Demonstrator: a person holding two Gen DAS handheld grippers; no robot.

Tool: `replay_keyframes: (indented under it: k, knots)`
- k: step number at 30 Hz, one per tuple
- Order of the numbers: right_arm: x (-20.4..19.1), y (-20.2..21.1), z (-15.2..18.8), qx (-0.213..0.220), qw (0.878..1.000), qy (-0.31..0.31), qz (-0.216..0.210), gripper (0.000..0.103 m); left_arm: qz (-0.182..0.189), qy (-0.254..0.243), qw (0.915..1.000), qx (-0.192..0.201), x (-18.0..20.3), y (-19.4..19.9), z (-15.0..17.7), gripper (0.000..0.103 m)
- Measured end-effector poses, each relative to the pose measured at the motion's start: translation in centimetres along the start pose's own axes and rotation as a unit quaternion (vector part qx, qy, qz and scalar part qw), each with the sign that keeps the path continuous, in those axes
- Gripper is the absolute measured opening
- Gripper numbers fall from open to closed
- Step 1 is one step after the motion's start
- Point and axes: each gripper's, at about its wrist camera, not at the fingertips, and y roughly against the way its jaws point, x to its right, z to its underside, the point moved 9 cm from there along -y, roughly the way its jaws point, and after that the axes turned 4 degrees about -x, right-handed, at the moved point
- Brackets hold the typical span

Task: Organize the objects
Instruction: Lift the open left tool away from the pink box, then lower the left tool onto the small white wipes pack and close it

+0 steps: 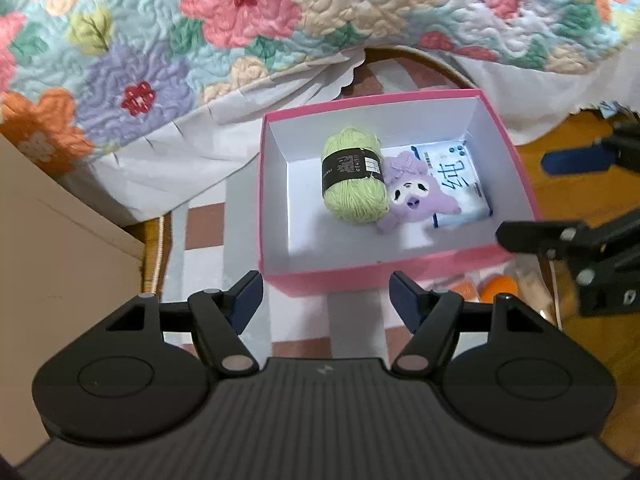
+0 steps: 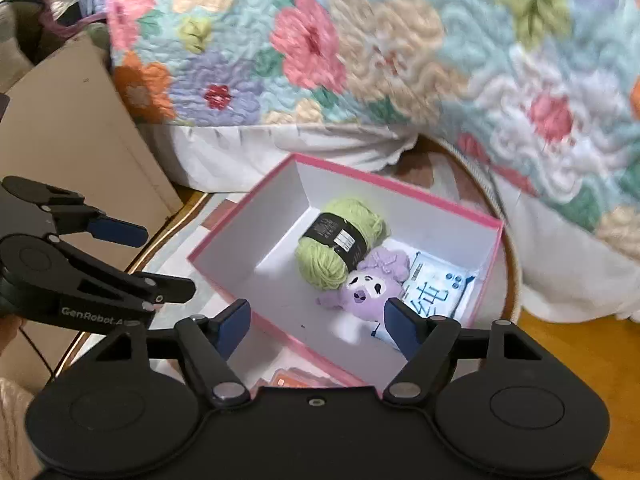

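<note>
**Both grippers empty, box part-filled**

Left gripper (image 1: pixel 326 300) has its jaws spread wide with nothing between them, hovering just short of the pink box (image 1: pixel 384 276). Right gripper (image 2: pixel 316 322) likewise spread and empty, over the box's near wall.

Box holds green yarn (image 1: pixel 354 178), purple plush (image 1: pixel 412 196) touching it, and a white-blue packet (image 1: pixel 460 184) under the plush. Packed toward one end, I'd guess to leave the bare half free for more.

Orange items (image 1: pixel 496 286) sit outside, just beside the box on the checked mat (image 1: pixel 356 320); likely next. They're mostly cut off by the box wall and gripper bodies, so I can't identify them. Floral quilt (image 1: pixel 200 40) hangs behind.
</note>
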Motion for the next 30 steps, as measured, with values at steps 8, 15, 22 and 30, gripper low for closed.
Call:
replay_keyframes:
  k: [8, 15, 22, 30]
  knots:
    - [-3.3, 5.2, 2.4, 0.006, 0.998, 0.060, -0.003, 0.083, 0.042, -0.022, 0.9988, -0.004, 1.2, 3.9, 3.6, 0.073]
    - [-4.3, 8.5, 6.3, 0.027, 0.998, 0.056, -0.020, 0.087, 0.086, -0.015, 0.9961, -0.013, 2.6, 4.8, 7.4, 0.074]
    - [-4.4, 8.0, 11.4, 0.041, 0.998, 0.036, -0.038, 0.092, 0.118, -0.007, 0.9930, 0.003, 4.1, 3.0, 10.0, 0.078]
    - [-2.9, 3.1, 16.7, 0.016, 1.000, 0.019, -0.007, 0.092, 0.141, -0.045, 0.9888, 0.019, 7.8, -0.6, 11.9, 0.079]
